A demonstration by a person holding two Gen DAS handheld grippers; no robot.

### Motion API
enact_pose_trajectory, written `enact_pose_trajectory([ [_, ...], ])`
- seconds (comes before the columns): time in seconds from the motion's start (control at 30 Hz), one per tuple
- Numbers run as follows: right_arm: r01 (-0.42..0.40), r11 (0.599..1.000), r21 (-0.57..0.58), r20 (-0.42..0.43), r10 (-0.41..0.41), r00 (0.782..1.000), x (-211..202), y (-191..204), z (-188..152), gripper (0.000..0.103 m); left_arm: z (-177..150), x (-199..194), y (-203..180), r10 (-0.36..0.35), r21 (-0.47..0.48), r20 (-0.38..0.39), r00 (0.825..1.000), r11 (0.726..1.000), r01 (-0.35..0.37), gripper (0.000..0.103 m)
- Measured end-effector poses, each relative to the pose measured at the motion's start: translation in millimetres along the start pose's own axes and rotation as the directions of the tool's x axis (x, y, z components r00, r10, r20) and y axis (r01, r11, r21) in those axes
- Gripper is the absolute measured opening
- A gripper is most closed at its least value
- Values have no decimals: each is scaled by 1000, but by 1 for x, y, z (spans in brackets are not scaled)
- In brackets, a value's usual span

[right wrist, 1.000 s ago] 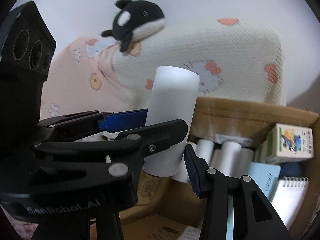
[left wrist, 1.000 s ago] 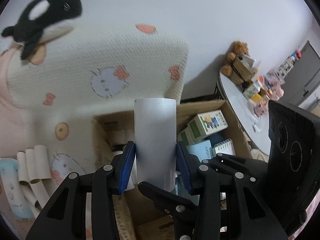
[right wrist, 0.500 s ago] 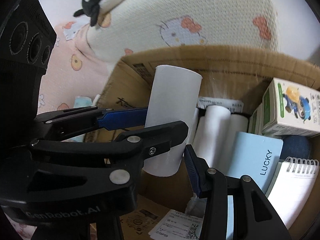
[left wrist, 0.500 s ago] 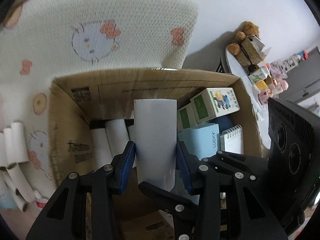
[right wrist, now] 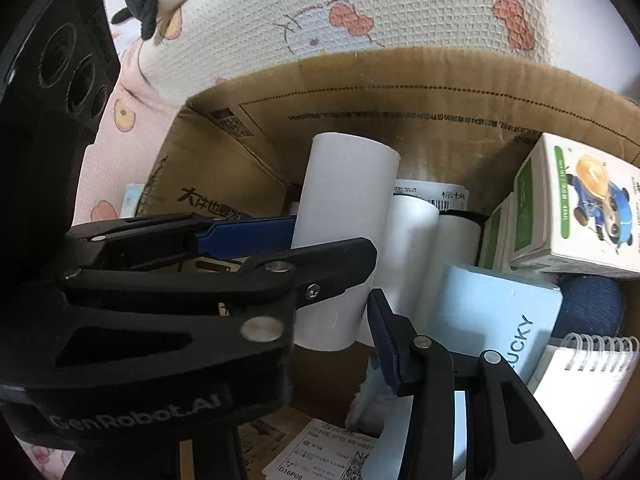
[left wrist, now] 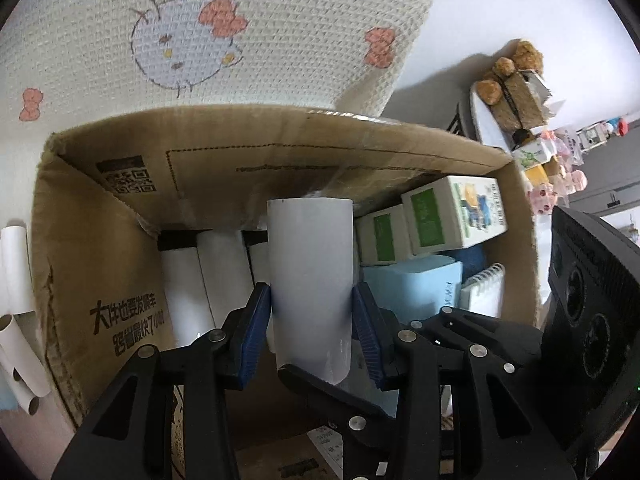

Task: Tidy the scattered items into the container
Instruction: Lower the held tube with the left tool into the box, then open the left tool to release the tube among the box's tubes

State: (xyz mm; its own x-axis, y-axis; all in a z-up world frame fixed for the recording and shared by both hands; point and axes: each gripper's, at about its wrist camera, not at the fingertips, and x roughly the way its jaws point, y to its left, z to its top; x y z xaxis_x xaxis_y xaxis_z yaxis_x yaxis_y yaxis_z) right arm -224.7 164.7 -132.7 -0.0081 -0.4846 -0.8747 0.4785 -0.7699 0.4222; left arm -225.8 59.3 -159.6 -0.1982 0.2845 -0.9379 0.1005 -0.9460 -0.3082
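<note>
My left gripper (left wrist: 311, 332) is shut on a white paper roll (left wrist: 310, 276) and holds it upright inside the brown cardboard box (left wrist: 100, 248). The same roll (right wrist: 340, 240) shows in the right wrist view, with the left gripper's black frame across it. My right gripper (right wrist: 344, 280) hangs just right of the roll; only its right blue-padded finger (right wrist: 386, 344) shows clearly, with nothing between its fingers that I can see. Several white rolls (left wrist: 200, 280) lie in the box behind the held one.
The box also holds green-and-white cartons (left wrist: 452, 216), a light blue "LUCKY" book (right wrist: 492, 320), a spiral notepad (right wrist: 580, 392) and paper labels (right wrist: 328, 456). More rolls (left wrist: 16, 320) lie outside the box at left. A patterned cushion (left wrist: 240, 40) rises behind it.
Both grippers have moved forward and down together toward the box. The held roll now sits lower, within the box walls. The grip on it has not changed.
</note>
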Motion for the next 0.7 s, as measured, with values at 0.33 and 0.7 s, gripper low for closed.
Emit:
enact_pose_trajectory([
  [0.33, -6, 1000, 9, -17, 7, 1000, -3, -11, -2, 25, 2, 20, -5, 71, -1, -39, 997, 997, -72, 46],
  [0.7, 69, 997, -37, -35, -70, 997, 0, -7, -9, 20, 4, 31, 0, 125, -47, -56, 991, 991, -128, 46],
])
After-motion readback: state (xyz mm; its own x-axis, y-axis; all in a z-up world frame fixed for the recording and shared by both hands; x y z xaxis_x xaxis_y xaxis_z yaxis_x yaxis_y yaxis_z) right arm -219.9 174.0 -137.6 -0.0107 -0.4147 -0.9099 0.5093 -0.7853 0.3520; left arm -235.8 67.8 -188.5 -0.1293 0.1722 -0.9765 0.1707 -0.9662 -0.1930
